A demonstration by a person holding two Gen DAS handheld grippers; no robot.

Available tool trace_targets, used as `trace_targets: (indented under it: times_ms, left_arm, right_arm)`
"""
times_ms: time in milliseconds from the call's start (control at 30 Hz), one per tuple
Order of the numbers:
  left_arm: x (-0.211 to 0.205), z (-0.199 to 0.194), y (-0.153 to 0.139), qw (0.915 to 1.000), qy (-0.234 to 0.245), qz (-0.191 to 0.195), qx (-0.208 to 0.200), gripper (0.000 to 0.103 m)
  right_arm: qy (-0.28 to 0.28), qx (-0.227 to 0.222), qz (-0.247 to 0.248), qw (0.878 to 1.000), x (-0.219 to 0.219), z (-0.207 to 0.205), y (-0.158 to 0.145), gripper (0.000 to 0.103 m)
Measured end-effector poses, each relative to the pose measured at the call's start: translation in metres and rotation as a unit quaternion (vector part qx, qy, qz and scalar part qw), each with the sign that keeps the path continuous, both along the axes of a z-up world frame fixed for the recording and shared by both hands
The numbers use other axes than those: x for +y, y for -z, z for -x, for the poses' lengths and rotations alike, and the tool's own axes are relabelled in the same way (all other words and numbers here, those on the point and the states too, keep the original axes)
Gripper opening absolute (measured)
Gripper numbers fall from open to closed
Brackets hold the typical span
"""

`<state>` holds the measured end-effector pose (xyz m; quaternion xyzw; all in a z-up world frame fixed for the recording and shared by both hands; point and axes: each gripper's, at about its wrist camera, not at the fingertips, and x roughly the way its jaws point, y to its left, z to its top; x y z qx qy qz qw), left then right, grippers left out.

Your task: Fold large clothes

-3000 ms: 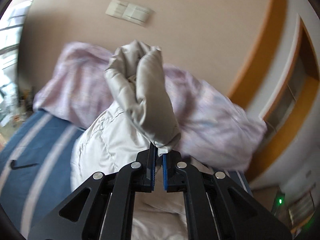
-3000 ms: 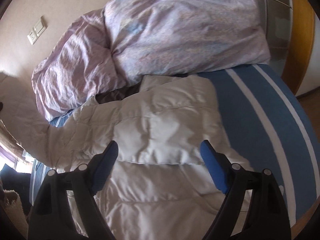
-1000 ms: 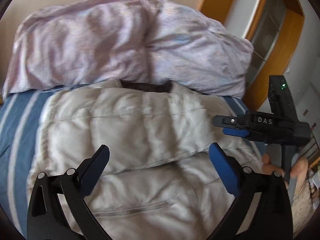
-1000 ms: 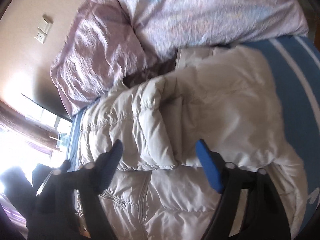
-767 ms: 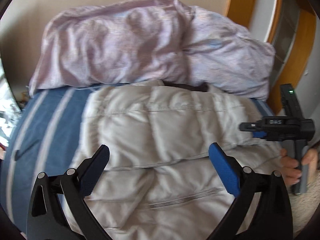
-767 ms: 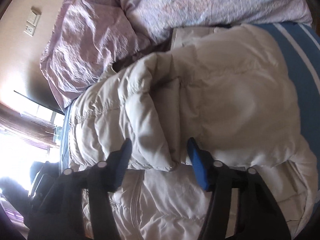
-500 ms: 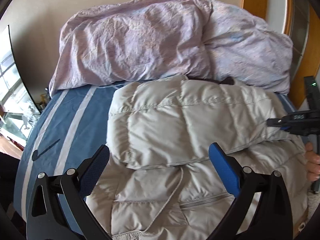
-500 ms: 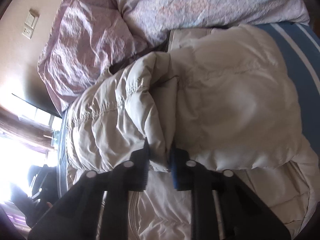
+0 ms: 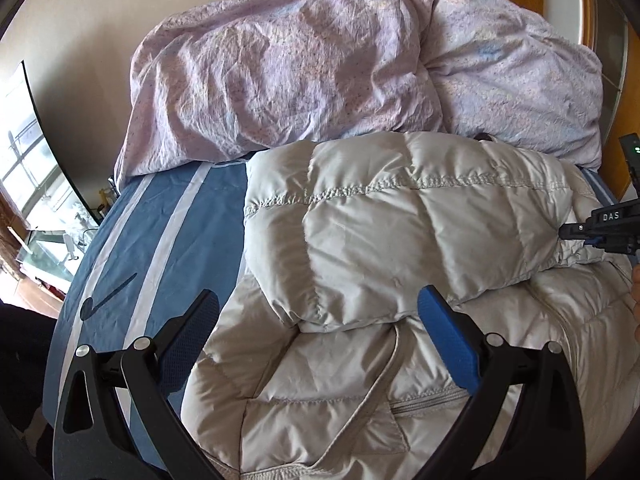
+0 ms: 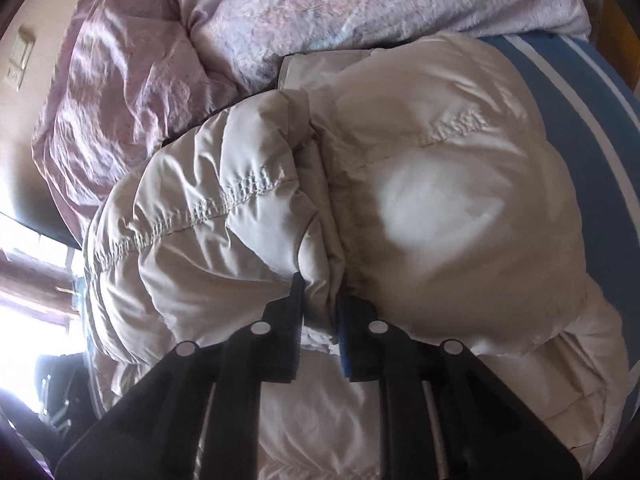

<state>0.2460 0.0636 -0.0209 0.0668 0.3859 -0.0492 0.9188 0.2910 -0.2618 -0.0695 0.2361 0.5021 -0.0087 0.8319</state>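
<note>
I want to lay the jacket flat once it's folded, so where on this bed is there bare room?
Bare striped sheet lies between the puffer jacket and the bed's window-side edge, below the lilac duvet. A narrower strip runs along the jacket's other side. The duvet crowds the head end.

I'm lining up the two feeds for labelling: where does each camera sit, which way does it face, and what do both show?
Left wrist: on the left gripper, facing down across the jacket toward the duvet; its open fingers show, plus the right gripper at the right edge.
Right wrist: on the right gripper, facing down at a jacket fold; its fingers pinch the fold while opening slightly.
Shared: jacket, duvet, blue striped sheet.
</note>
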Motion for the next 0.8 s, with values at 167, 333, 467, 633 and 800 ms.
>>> trace_targets:
  times_ms: [167,333,467,633,800]
  left_arm:
    - [0.018,0.016,-0.001,0.9996,0.014,-0.023,-0.007,0.101]
    - [0.067,0.033,0.005,0.9995,0.008,-0.001,0.029,0.101]
    - [0.107,0.051,0.015,0.9959,0.015,0.057,0.069,0.1]
    - [0.134,0.074,0.032,0.9894,0.014,0.08,0.12,0.099]
    - [0.149,0.09,0.046,0.9767,0.027,0.135,0.165,0.097]
  right_arm:
    - [-0.021,-0.032,0.025,0.999,-0.008,0.03,-0.022,0.061]
    - [-0.033,-0.056,0.041,0.997,-0.042,0.09,-0.047,0.08]
    - [-0.021,-0.049,0.045,0.998,-0.079,0.138,-0.052,0.085]
    - [-0.009,0.023,0.055,0.998,-0.116,0.192,-0.027,0.086]
    - [0.002,0.06,0.006,0.998,-0.143,0.228,-0.002,0.086]
